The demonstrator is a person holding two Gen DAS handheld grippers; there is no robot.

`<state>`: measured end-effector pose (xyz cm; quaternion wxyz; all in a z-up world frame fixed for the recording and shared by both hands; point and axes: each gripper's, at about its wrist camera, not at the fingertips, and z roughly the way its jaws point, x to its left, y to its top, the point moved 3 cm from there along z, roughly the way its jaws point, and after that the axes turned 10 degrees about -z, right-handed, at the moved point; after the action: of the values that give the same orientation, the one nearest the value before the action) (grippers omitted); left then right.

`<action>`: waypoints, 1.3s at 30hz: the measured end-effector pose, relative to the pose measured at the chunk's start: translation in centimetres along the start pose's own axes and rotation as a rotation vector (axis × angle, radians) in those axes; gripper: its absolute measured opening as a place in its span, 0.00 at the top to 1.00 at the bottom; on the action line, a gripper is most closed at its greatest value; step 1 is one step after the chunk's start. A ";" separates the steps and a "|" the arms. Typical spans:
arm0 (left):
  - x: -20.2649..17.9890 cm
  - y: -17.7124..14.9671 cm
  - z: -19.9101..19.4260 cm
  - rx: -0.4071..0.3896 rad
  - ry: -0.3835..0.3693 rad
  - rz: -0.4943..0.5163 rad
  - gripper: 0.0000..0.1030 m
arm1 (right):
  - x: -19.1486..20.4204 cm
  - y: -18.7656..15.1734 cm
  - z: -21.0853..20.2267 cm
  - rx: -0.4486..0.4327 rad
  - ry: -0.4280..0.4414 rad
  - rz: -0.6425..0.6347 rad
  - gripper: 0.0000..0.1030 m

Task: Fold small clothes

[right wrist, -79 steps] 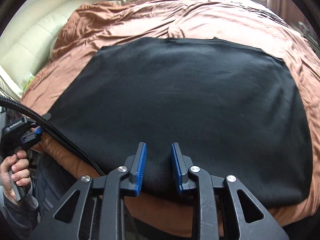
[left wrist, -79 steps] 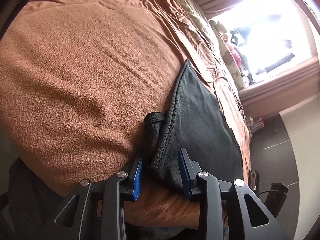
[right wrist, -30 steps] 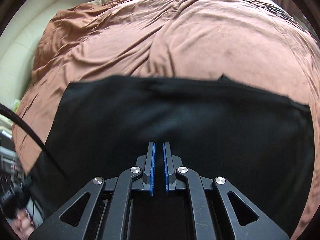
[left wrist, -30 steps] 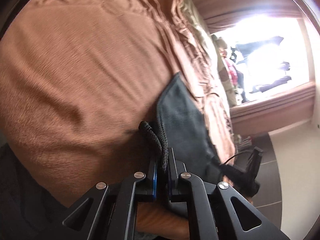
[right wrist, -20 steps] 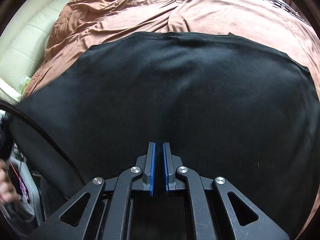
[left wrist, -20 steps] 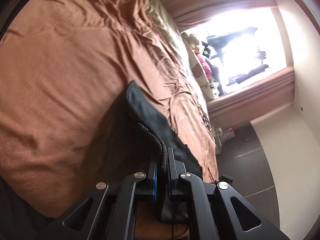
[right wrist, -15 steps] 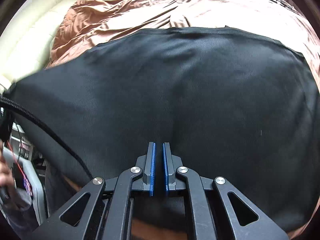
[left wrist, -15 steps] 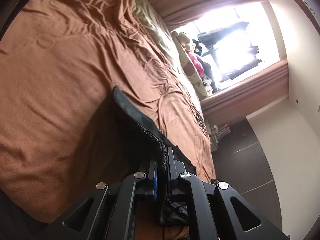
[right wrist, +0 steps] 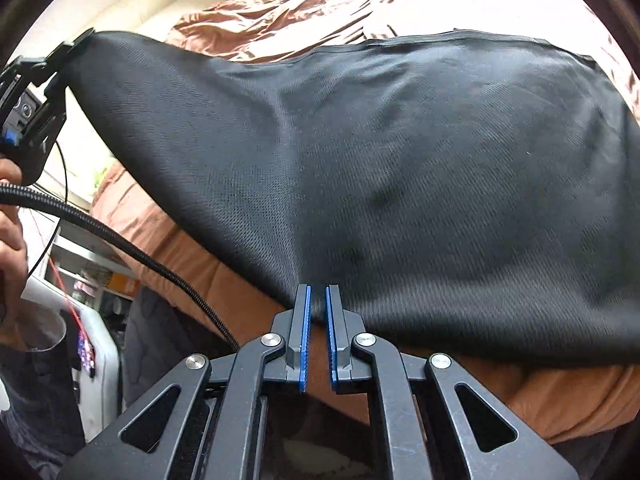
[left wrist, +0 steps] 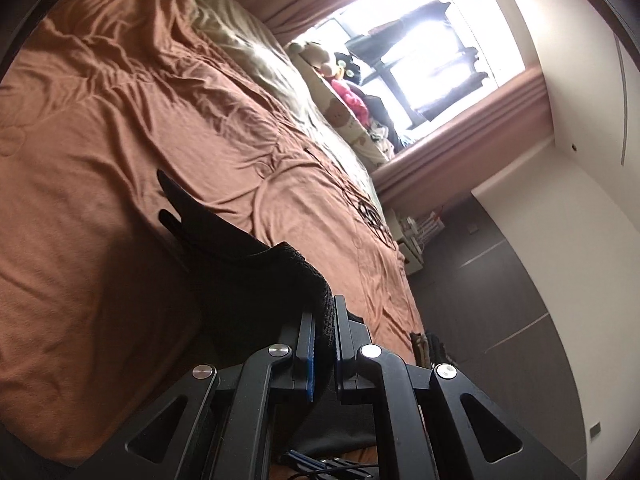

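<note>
Black cloth hangs over the bed, pinched at its lower edge by both tools; the thin bite at lower centre could slip.

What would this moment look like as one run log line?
left gripper: shut on black garment | right gripper: shut on its near edge | garment lifted over brown bed cover
</note>
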<state>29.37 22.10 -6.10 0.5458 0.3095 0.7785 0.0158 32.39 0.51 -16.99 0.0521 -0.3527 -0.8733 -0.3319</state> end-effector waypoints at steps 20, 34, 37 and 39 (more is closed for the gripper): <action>-10.5 -7.1 7.7 0.194 -0.052 0.224 0.93 | -7.0 -5.4 -13.0 -0.264 -0.119 0.117 0.37; -12.4 -14.7 14.8 0.378 -0.017 0.285 0.93 | -10.4 -9.8 -17.3 -0.295 -0.157 0.193 0.37; -12.6 -16.6 16.2 0.432 -0.002 0.313 0.93 | -11.0 -10.1 -17.5 -0.291 -0.153 0.206 0.37; -12.4 -17.5 16.8 0.462 0.037 0.331 0.89 | -11.2 -10.1 -17.2 -0.281 -0.153 0.208 0.37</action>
<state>38.27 -3.51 -8.78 0.4364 0.5484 0.7101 -0.0675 31.69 -22.02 -12.79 -0.0304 -0.4691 -0.7787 -0.4155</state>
